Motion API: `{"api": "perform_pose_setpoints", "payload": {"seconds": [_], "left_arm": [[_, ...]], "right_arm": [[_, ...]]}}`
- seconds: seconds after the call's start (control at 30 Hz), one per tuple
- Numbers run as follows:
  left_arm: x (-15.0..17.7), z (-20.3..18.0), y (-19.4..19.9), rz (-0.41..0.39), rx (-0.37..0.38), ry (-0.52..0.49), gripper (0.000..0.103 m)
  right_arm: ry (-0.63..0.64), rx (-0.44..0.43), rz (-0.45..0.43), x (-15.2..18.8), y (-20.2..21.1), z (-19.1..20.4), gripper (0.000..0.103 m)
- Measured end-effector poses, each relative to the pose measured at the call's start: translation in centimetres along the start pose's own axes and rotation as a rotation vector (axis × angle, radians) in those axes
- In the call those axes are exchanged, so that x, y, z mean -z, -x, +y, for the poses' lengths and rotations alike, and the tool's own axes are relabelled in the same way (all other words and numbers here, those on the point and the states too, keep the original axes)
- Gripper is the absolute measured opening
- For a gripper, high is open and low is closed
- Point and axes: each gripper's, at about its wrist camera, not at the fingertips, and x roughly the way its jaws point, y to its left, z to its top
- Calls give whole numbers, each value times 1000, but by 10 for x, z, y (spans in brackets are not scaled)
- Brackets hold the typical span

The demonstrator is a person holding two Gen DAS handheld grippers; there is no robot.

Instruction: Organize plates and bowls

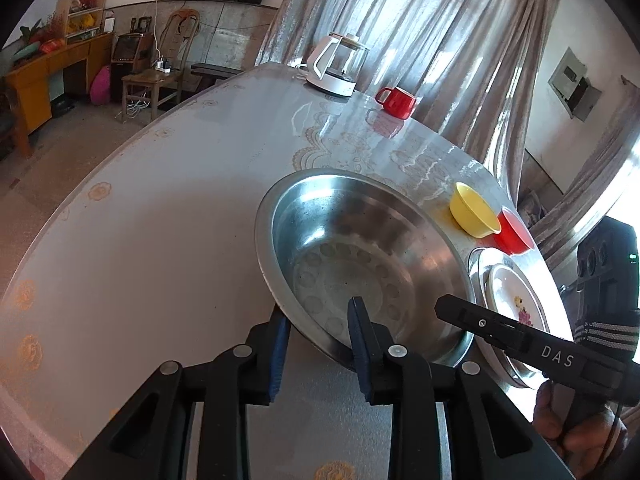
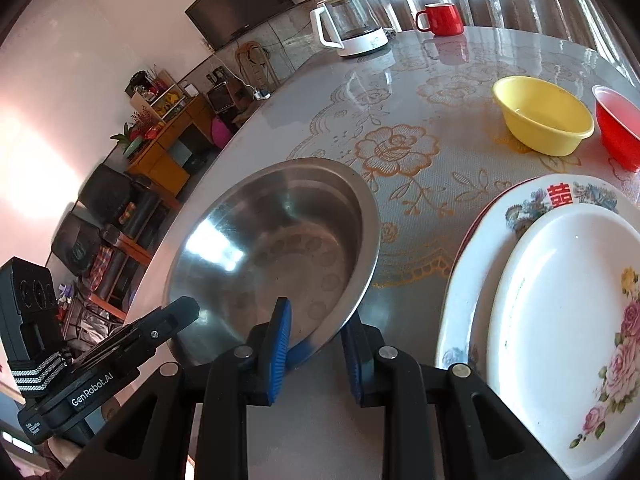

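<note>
Both hand-held grippers, left (image 1: pixel 320 344) and right (image 2: pixel 318 344), clamp the steel basin's (image 2: pixel 256 240) near rim.

Both grippers (left (image 1: pixel 320 344), right (image 2: pixel 320 344)) tilt downward, jaws clamped.

Red bowl (image 2: pixel 620 128) runs off the right edge; stacked plates (image 2: pixel 560 320) cut off there too.

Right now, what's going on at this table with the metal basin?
A person holds the steel basin with both tools: the left hand-held gripper and the right hand-held gripper each clamp its near rim, one pad inside and one outside. The basin looks tilted. Beside it sits a stack of flowered plates; a yellow bowl and red bowl stand farther back on the table.
</note>
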Motion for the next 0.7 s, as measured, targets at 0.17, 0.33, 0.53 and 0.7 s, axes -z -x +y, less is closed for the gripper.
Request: {"api": "perform_pose_setpoints", "payload": {"seconds": [0.17,0.33,0.53,0.7], "left_arm": [[11,1,9,5,-2,-23,31],[13,3,16,-9,-37,-48,33],[-2,-7,23,-71,-93,-106,33],[-25,-28,18,-98,-85,-152,34]], "right_arm": [[15,0,8,9,3,1,26],[8,-24,-42,13,19,-3,33],[-61,-25,-152,4,50,-37,36],[-181,29,-237,-9,75,-87,36]]}}
